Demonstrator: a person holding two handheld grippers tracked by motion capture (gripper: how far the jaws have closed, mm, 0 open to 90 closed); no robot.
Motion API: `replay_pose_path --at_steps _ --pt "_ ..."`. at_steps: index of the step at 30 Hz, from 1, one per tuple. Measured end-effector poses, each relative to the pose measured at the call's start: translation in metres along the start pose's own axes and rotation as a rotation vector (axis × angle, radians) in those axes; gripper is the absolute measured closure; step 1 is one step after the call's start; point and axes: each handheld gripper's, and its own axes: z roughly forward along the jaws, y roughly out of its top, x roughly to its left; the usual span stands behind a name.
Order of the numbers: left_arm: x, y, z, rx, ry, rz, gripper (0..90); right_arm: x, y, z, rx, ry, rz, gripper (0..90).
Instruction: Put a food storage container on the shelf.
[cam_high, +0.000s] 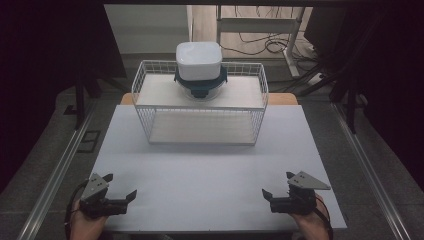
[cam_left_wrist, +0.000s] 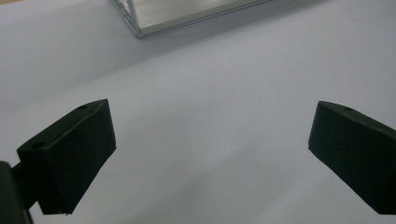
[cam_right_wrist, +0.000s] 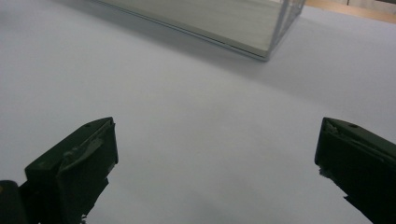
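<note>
A white wire rack (cam_high: 200, 102) with two shelves stands at the far middle of the white table (cam_high: 210, 170). On its top shelf a white square container (cam_high: 198, 60) rests upon a clear bowl with a dark teal lid (cam_high: 200, 86). My left gripper (cam_high: 120, 186) sits at the near left edge, held by a hand, jaws wide apart and empty. My right gripper (cam_high: 277, 184) sits at the near right edge, likewise open and empty. The rack's lower corner (cam_left_wrist: 140, 30) appears in the left gripper view, and another rack corner (cam_right_wrist: 268, 51) in the right gripper view.
Bare white tabletop lies between the grippers and the rack. Metal rails (cam_high: 55, 170) run along both sides of the table. Cables and a frame (cam_high: 280, 40) lie on the floor beyond the rack. The surroundings are dark.
</note>
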Motion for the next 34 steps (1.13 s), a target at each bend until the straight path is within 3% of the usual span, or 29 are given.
replay_pose_path --at_steps 8,18,26,34 --pt "0.011 -0.010 -0.007 -0.003 0.051 -0.008 0.7 -0.011 -0.014 -0.009 0.024 -0.046 0.023 0.0" --pt "0.021 -0.019 -0.008 0.025 0.083 -0.017 0.7 -0.022 -0.032 -0.014 0.069 -0.077 0.041 0.0" --pt "0.032 -0.028 -0.003 0.077 0.069 -0.082 0.7 -0.026 -0.041 -0.012 0.113 -0.069 0.052 0.0" --pt "0.030 -0.027 -0.001 0.097 0.070 -0.062 1.0 -0.028 -0.041 -0.010 0.125 -0.059 0.063 0.0"
